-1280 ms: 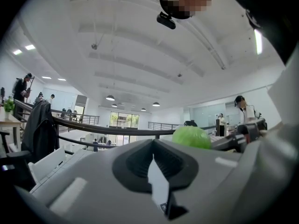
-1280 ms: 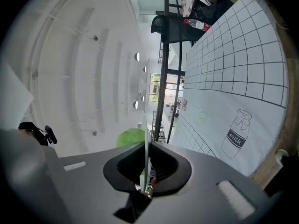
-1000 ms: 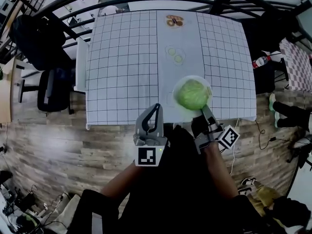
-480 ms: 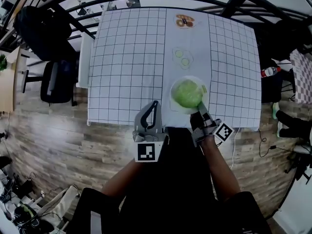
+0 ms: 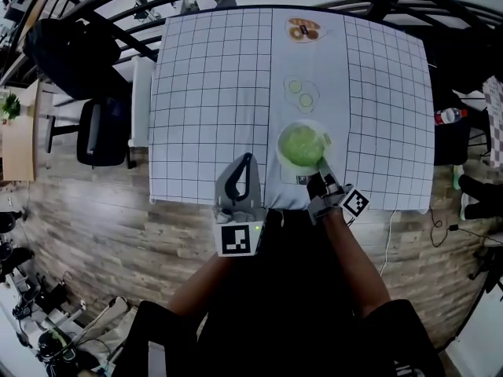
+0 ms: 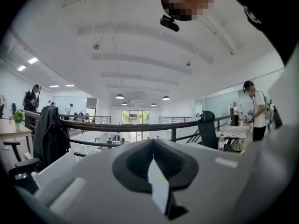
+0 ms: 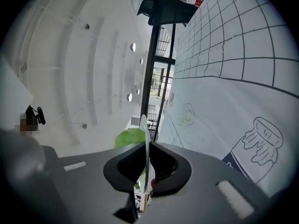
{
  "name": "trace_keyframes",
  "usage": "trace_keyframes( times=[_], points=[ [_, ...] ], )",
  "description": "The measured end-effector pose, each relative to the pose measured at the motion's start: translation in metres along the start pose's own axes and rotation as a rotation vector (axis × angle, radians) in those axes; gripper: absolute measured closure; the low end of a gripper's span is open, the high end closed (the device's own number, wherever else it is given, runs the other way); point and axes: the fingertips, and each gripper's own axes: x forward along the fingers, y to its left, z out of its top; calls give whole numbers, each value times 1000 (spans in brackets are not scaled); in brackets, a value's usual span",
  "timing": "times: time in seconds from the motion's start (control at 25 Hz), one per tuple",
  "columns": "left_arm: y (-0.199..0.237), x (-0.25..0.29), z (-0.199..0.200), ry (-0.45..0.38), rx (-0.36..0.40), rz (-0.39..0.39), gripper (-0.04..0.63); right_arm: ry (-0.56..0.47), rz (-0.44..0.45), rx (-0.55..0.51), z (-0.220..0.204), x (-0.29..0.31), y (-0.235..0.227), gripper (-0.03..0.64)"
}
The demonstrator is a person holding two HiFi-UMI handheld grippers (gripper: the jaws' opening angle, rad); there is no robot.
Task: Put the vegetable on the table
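A round green vegetable lies on a white plate over the near edge of the gridded table. My right gripper is shut on the plate's near rim. In the right gripper view the plate's rim runs edge-on between the jaws of the right gripper, with the vegetable on one side and the table's cloth on the other. Whether the plate rests on the cloth I cannot tell. My left gripper hangs shut and empty at the table's front edge, also shut in its own view.
The cloth carries printed pictures: cucumber slices beyond the plate, a plate of food at the far edge and a jar. A black chair stands left of the table, a bottle to its right, railings behind.
The plate with the vegetable has sunk toward the table, still in the right gripper. The left gripper has edged forward to the table's front edge.
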Motion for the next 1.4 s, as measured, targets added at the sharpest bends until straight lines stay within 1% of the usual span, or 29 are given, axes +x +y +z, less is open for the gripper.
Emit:
trace_keyframes(
  times=[0.2,0.36,0.48,0.68,0.84,1.04,1.12,1.28,1.4],
  points=[
    [0,13,-8,30,5,-4,588,32,-16,-8,1,9,-22,601],
    [6,24,-16,59,-42,19,588,56,-36,0,1,17,-40,601],
    [11,31,-21,76,-41,29,588,68,-50,5,-1,23,-54,601],
    [23,41,-17,66,-31,53,588,106,-57,-30,-5,40,-67,600],
    [33,46,-19,57,-41,72,588,123,-81,-21,-7,47,-78,595],
    [41,48,-21,38,-28,86,588,148,-86,-34,-8,57,-84,597],
    [44,49,-20,53,-35,92,588,154,-73,-36,-8,61,-84,597],
    [46,51,-23,105,-48,99,588,164,-90,-39,-9,65,-94,598],
    [50,54,-23,106,-44,102,588,166,-88,-52,-10,69,-98,597]
  ],
)
